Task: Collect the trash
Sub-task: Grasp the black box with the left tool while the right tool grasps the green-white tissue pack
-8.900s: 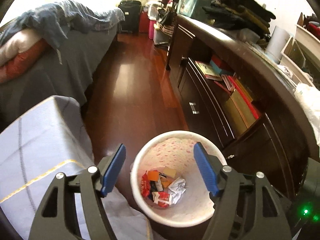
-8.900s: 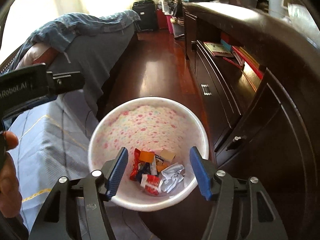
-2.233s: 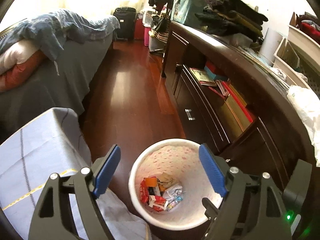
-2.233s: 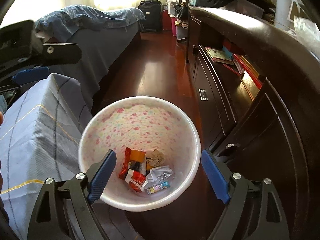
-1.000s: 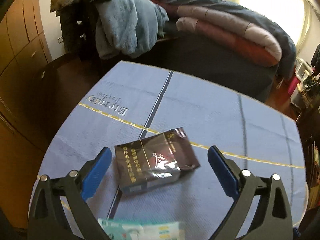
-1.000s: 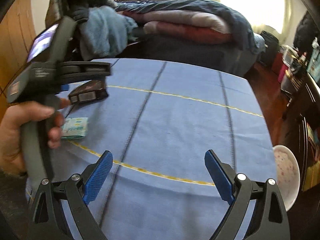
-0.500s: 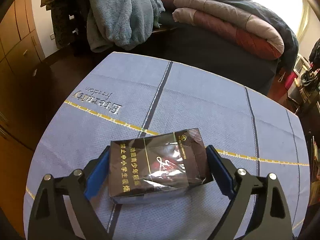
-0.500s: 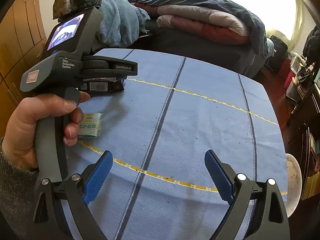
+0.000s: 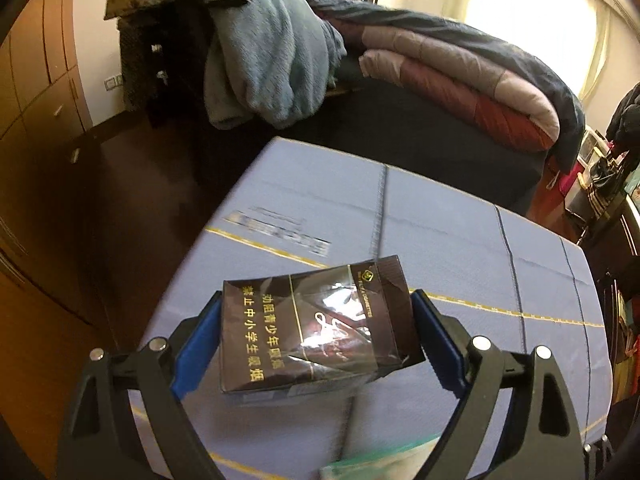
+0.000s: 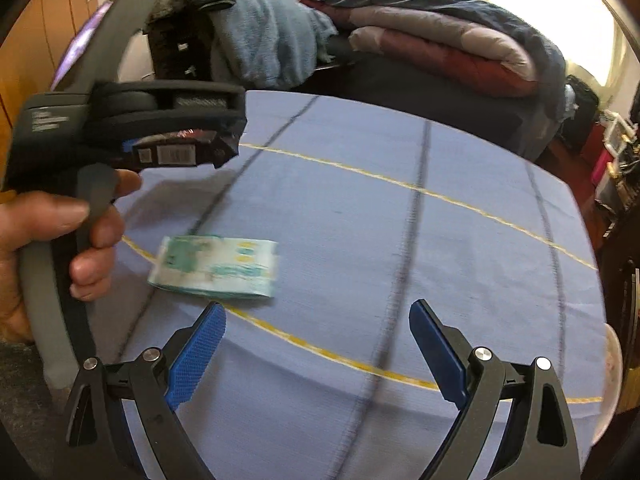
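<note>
Two blue-padded claws show over a blue cloth-covered table (image 10: 400, 240) with yellow and dark stripes. Between the fingers of the left gripper (image 9: 316, 340) sits a dark brown cellophane-wrapped cigarette pack (image 9: 316, 328) with gold lettering; the blue pads (image 9: 196, 344) press against its two short sides, so this claw is clenched on the pack. From the right wrist view the same pack (image 10: 180, 152) appears raised off the cloth, its barcoded edge facing the camera, gripped in the left gripper (image 10: 176, 148) that a bare left hand (image 10: 48, 252) holds by the grey handle. A flat green-and-white plastic tissue packet (image 10: 216, 266) lies on the cloth below and slightly right of that held pack. It is just ahead of the right gripper (image 10: 316, 352), nearer the left fingertip, apart from both pads. The right gripper's jaws stand wide apart with nothing between them. At the far right edge, beyond the table, a sliver of a white flower-printed bin rim (image 10: 612, 368) shows.
</note>
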A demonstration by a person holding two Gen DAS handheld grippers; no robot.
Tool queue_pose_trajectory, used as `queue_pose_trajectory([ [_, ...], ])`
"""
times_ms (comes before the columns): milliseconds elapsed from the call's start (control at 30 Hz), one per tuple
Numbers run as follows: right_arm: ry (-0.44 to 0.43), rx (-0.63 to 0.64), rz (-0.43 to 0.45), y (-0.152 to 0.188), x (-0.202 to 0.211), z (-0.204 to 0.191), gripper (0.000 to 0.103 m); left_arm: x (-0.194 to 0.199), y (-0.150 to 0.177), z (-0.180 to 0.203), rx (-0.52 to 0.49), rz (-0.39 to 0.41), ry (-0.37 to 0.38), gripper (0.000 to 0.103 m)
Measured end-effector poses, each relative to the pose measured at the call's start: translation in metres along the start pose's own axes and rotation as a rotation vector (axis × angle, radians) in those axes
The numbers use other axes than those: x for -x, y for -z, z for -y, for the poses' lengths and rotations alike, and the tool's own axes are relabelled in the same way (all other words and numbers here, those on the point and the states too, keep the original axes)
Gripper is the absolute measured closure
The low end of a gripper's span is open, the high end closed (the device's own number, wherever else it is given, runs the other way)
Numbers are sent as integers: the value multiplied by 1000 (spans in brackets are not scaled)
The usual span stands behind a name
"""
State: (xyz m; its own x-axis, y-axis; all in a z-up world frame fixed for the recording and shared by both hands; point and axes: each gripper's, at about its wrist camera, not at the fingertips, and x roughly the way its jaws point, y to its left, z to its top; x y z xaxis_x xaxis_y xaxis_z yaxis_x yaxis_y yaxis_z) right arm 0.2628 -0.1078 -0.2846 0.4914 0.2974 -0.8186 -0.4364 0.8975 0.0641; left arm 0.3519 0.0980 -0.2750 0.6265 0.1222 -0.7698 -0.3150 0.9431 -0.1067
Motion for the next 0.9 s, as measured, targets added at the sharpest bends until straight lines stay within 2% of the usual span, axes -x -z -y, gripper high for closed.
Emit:
queue_pose_trajectory([
  [133, -69, -1, -15, -8, -15, -19, 9, 15, -4, -24, 18, 28, -14, 14],
  [233, -87, 8, -26, -12, -26, -34, 7, 20, -6, -36, 29, 40, -20, 13],
  [433, -66, 46, -32, -18, -44, -63, 4, 24, -6, -47, 33, 51, -19, 13],
  [567, -13, 60, -12, -20, -48, -70, 4, 25, -7, -47, 29, 54, -14, 13],
  [633, 6, 60, 0, -20, -49, -71, 8, 25, -6, -46, 27, 54, -14, 13],
  [800, -8, 51, 15, -18, -39, -67, 17, 26, -6, -41, 18, 54, -9, 13],
  [900, -19, 41, 9, -15, -34, -59, 19, 29, -6, -35, 11, 57, -5, 13],
])
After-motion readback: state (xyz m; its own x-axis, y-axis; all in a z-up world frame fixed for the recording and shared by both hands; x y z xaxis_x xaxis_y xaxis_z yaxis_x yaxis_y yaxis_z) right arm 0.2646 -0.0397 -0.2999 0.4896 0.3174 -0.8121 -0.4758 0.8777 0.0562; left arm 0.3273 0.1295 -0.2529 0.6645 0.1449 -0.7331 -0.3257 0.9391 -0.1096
